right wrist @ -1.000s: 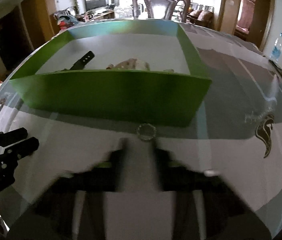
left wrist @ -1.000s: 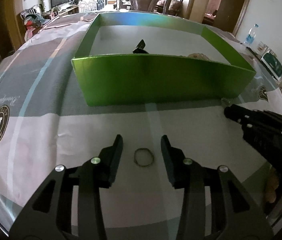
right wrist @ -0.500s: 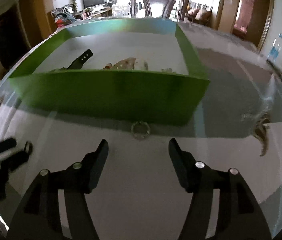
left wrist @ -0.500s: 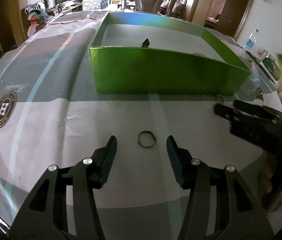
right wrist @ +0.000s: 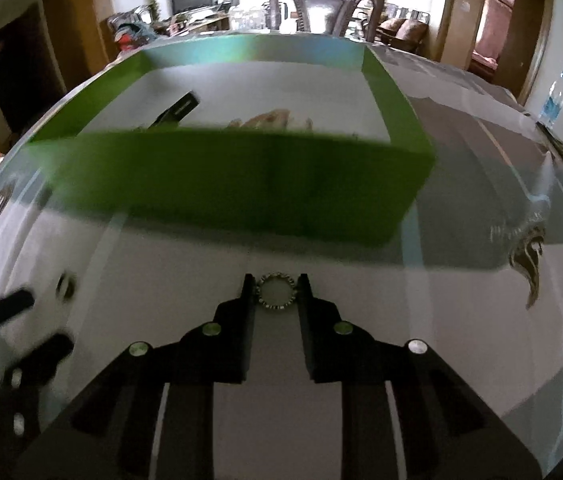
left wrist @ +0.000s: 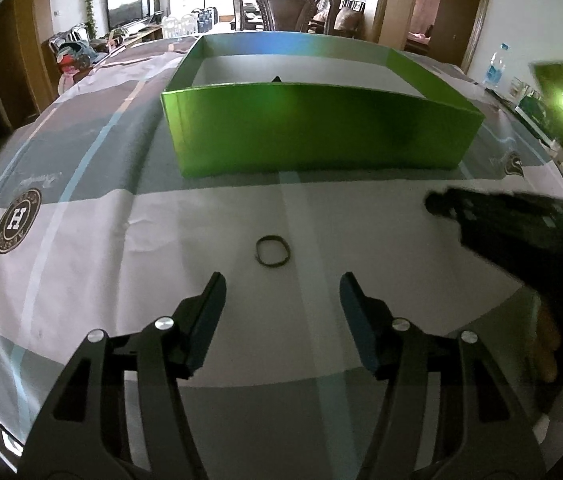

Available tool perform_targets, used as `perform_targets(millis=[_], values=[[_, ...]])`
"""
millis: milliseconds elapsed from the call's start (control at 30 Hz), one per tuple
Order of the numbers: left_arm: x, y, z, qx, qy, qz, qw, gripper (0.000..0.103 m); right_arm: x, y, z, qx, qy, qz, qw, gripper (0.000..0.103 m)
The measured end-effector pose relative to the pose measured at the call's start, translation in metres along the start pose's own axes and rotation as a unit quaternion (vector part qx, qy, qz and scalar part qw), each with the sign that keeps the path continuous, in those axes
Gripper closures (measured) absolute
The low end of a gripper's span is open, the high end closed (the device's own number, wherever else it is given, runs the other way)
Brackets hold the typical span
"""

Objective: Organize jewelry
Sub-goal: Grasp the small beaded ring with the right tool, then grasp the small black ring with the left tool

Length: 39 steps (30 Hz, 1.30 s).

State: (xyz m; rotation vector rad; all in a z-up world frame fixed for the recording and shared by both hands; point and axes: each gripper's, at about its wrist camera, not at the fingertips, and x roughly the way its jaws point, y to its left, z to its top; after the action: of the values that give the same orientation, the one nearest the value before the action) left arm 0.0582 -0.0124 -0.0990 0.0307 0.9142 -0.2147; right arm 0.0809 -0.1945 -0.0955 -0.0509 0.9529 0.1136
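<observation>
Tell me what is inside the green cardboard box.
Inside the green cardboard box, the right wrist view shows a black strap leaning at the left and a blurred tan heap mid-floor. The near wall hides their lower parts and the front floor.

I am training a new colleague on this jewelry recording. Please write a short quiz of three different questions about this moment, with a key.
1. True or false: the dark thin ring lies between the left gripper's fingers.
2. Which piece sits between the right gripper's closing fingers? A) the beaded ring B) a black strap C) a bottle
3. Fill in: both rings lie on the tablecloth, in front of the green ____.

Key: 1 false, it lies ahead of the opening fingertips; 2 A; 3 box.
</observation>
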Motion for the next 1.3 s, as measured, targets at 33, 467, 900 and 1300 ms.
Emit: perform_targets(millis=[33, 467, 900, 1300], values=[[0.001, 0.0, 0.0, 0.0, 0.001, 0.0, 1.0, 0.044, -0.006, 0.001, -0.008, -0.002, 0.0, 0.004, 1.0, 0.082], [0.012, -0.006, 0.007, 0.009, -0.014, 0.032, 0.9993, 0.067, -0.024, 0.004, -0.043, 0.021, -0.023, 0.0, 1.0, 0.082], [0.011, -0.006, 0.007, 0.013, -0.015, 0.034, 0.9992, 0.053, -0.024, 0.008, -0.046, 0.027, -0.034, -0.005, 0.999, 0.082], [0.013, -0.011, 0.008, 0.021, -0.027, 0.038, 0.9987, 0.085, -0.024, 0.008, -0.048, 0.028, -0.04, -0.005, 0.999, 0.082]])
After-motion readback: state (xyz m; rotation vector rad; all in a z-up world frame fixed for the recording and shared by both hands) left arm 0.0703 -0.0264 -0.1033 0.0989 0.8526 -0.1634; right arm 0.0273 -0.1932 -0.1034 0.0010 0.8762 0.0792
